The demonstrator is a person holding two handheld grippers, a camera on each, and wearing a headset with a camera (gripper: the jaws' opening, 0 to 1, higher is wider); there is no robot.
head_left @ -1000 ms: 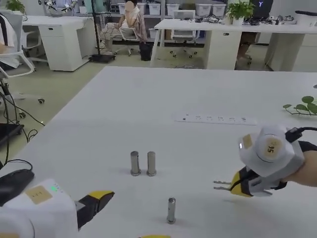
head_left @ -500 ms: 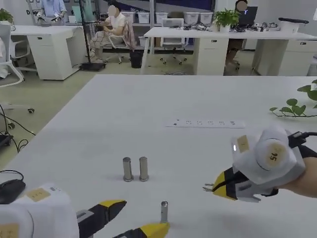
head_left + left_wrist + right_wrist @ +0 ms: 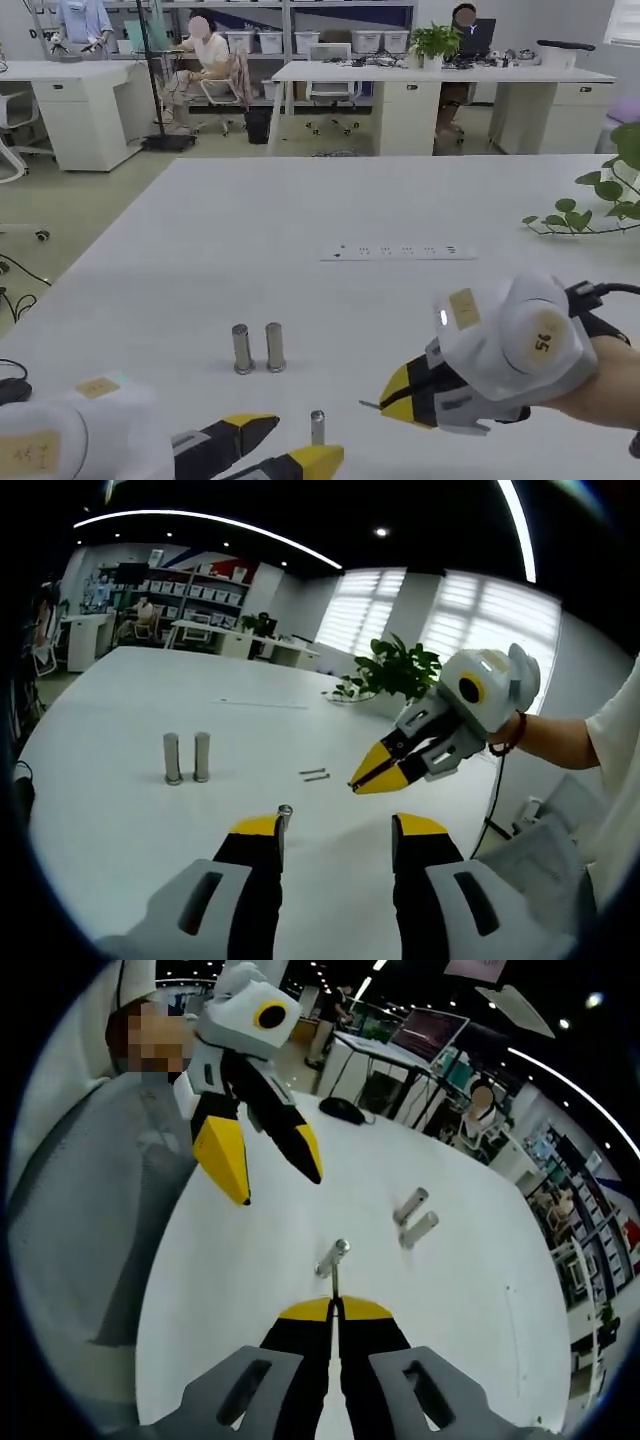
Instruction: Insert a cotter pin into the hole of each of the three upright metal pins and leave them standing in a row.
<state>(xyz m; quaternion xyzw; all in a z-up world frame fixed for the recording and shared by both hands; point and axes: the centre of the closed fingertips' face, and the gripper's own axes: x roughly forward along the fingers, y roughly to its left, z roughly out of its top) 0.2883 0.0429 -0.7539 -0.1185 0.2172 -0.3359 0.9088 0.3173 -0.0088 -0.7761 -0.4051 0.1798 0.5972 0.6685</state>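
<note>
Pinching a cotter pin (image 3: 333,1282), the right gripper (image 3: 333,1303) aims at the near pin (image 3: 317,427). This pin stands within the left gripper's (image 3: 340,828) spread jaws, just beside one. Two pins (image 3: 258,347) stand side by side beyond, with bare table (image 3: 300,220) all around.

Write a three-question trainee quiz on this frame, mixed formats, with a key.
1. How many metal pins stand upright?
2. True or false: the left hand-held gripper is shut.
3. The right hand-held gripper holds: A) a cotter pin B) a metal pin C) nothing.

Key:
1. Three: two side by side, one apart and nearer the person.
2. False: its jaws stand open.
3. A.
</note>
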